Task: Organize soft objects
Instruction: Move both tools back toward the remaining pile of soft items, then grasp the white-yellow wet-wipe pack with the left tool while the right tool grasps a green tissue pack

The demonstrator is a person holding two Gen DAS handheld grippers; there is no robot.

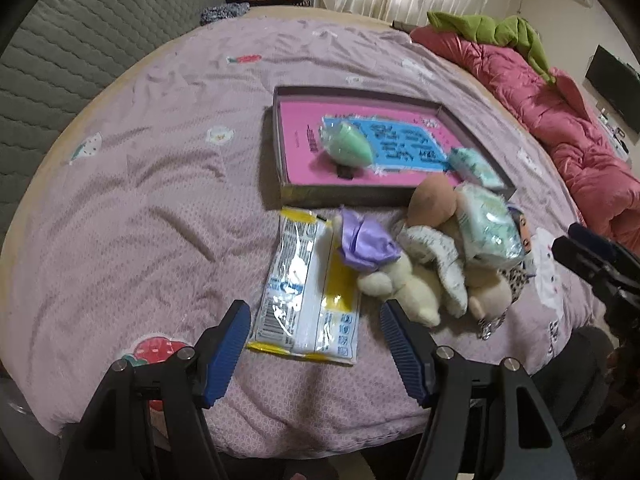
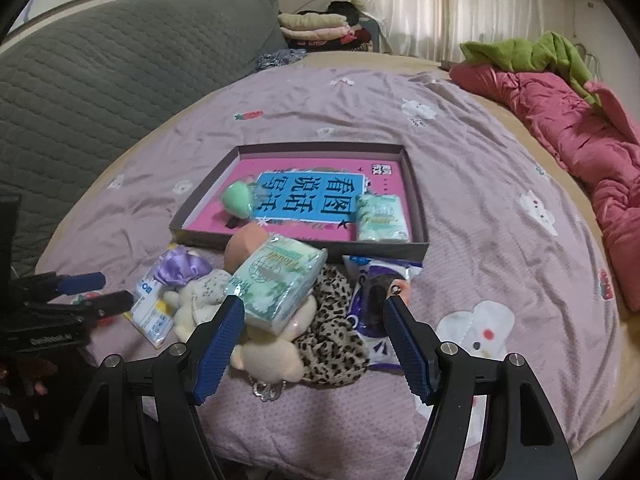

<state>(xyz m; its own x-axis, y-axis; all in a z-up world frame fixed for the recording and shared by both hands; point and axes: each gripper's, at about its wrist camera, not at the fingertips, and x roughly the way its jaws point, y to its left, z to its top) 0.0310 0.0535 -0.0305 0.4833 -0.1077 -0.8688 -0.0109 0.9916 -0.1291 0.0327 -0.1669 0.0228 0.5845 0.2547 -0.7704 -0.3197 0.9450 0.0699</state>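
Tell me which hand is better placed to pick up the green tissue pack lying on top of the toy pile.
Right. The right tool is open, and the tissue pack lies just ahead of its fingertips. The left tool faces the yellow-white packet instead.

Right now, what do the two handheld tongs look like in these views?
Both the left tongs and right tongs match: black plastic arms with silver screws at the joints, ending in blue ribbed pads. No cables or sleeves show. The right view shows small white lettering on the left tool's body, too blurred to read.
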